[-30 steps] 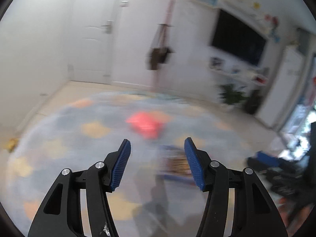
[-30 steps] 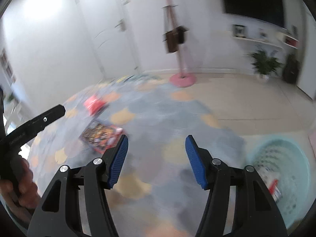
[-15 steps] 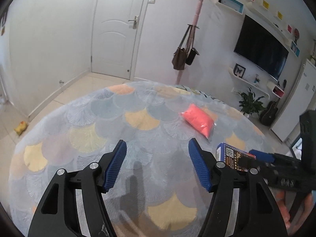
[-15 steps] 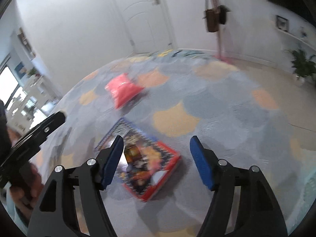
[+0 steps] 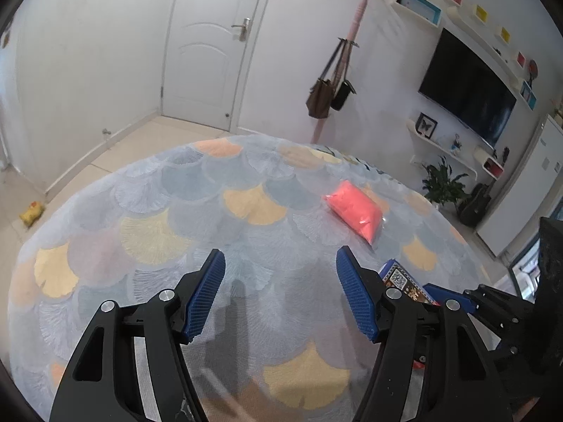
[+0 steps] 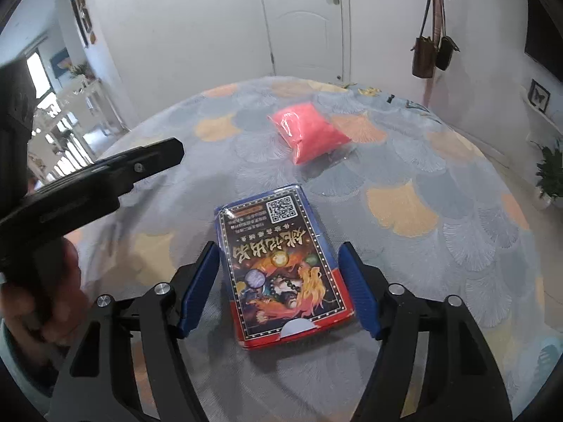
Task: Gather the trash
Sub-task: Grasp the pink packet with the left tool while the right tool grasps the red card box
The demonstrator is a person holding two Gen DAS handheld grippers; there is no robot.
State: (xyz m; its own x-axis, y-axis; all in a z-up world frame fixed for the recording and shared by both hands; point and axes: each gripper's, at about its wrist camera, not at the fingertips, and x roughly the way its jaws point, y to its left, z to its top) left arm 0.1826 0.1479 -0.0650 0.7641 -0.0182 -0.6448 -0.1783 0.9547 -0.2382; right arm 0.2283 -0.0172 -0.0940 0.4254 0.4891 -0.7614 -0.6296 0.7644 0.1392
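A flat printed card box (image 6: 281, 263) with a blue and red border lies on the scallop-patterned rug (image 6: 440, 246). My right gripper (image 6: 278, 249) is lowered over it, one finger on each long side. Its jaws are closing, and a small gap still shows between each pad and the box. A red plastic pouch (image 6: 309, 132) lies on the rug just beyond the box. My left gripper (image 5: 280, 256) hovers open over bare rug with nothing between its fingers. From there the pouch (image 5: 353, 211) is ahead to the right and the box corner (image 5: 399, 276) peeks out by its right finger.
A small yellow wrapper (image 5: 31, 212) lies on the tiled floor left of the rug. A pink coat stand with hanging bags (image 5: 330, 95) stands at the rug's far edge beside a white door (image 5: 207, 56). A potted plant (image 5: 443, 183) sits at the far right.
My right gripper swung toward the card box and came down over it, so the box now lies between its fingers. The left view went from blurred to steady; the pouch shifted right.
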